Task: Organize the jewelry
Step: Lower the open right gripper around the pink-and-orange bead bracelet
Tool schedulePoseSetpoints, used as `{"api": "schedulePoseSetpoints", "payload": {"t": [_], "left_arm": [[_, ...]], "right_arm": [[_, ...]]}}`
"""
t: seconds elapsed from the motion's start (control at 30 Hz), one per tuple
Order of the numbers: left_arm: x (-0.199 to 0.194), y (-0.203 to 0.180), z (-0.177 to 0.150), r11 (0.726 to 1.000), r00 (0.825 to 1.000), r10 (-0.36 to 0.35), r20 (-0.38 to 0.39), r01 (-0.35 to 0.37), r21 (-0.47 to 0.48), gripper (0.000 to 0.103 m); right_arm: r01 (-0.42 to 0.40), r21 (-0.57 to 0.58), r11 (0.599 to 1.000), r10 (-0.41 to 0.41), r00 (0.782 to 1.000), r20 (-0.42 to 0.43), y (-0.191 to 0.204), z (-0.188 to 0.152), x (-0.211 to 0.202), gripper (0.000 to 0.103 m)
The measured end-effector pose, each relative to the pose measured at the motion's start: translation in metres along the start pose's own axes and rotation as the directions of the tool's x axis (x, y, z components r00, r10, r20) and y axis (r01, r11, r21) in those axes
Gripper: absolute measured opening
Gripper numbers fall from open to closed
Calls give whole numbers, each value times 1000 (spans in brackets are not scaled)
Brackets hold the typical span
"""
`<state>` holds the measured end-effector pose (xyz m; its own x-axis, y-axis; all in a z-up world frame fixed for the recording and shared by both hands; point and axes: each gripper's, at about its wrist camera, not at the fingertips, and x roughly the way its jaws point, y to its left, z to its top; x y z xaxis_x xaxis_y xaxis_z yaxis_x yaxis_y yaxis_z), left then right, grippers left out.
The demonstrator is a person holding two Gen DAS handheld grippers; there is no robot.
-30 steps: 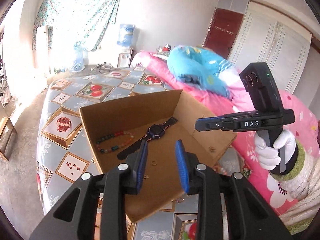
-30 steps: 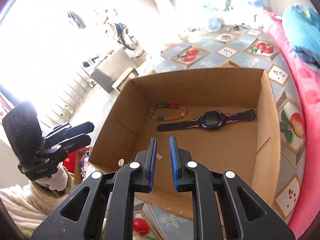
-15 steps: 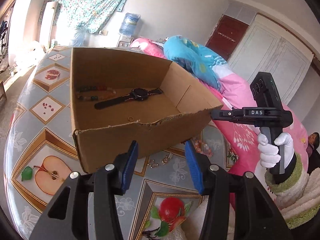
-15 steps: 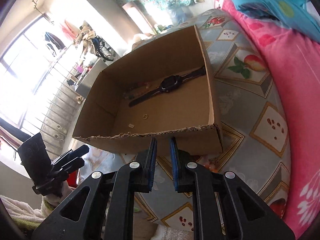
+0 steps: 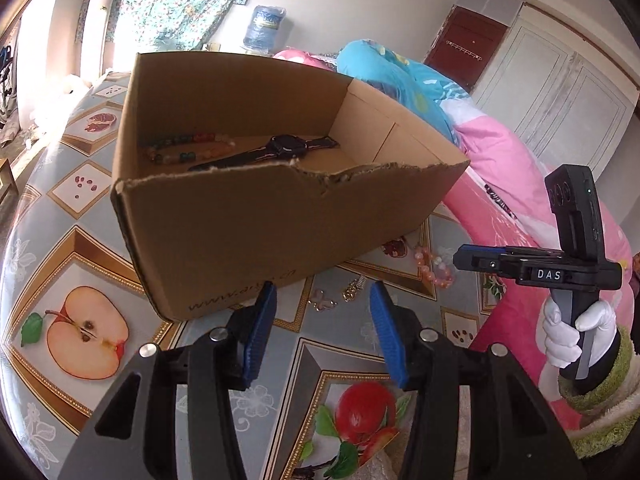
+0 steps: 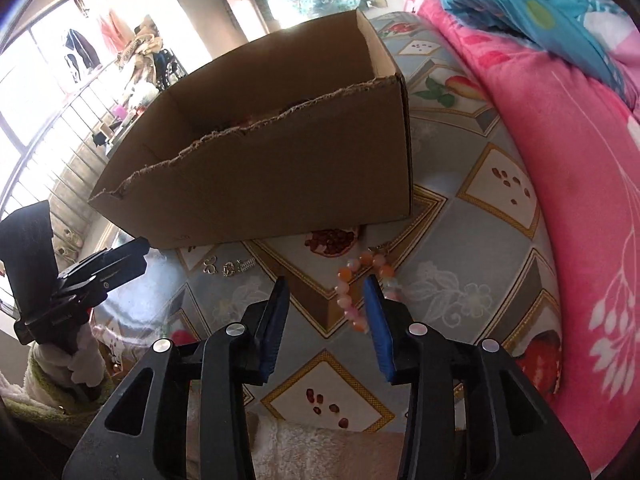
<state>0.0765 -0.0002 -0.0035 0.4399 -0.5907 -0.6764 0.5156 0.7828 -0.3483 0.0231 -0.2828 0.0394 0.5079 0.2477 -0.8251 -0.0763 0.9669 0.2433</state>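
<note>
Brown cardboard box (image 5: pixel 260 216) mid-frame on fruit-patterned tabletop (image 5: pixel 60 272), black watch (image 5: pixel 286 145) inside, pink beaded bracelet (image 6: pixel 352 292) below it, right gripper (image 6: pixel 325 316) jaws just widening, possibly straddling it, left gripper (image 5: pixel 322 332) released, empty.

Left gripper (image 5: pixel 322 325), right gripper (image 6: pixel 326 312): both agape, empty

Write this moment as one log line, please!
right gripper: open, above pink bead bracelet | left gripper: open, empty | watch: in box

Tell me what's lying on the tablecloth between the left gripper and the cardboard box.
Small metal trinkets lie there, ahead of the left gripper's open jaws, near the cardboard box; left wrist view.
</note>
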Motion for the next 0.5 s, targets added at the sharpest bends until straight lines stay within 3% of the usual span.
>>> {"api": "schedulePoseSetpoints", "payload": {"t": [0.2,0.5], "left_arm": [[16,-17,-11,996,997,61,-39,-58,70,47],[19,-23,-17,990,995,94,-41,-89,105,48]], "right_arm": [[41,-75,996,-44,999,-30,7,-7,21,38],[-75,-63,995,69,993,-93,20,-24,25,39]]}}
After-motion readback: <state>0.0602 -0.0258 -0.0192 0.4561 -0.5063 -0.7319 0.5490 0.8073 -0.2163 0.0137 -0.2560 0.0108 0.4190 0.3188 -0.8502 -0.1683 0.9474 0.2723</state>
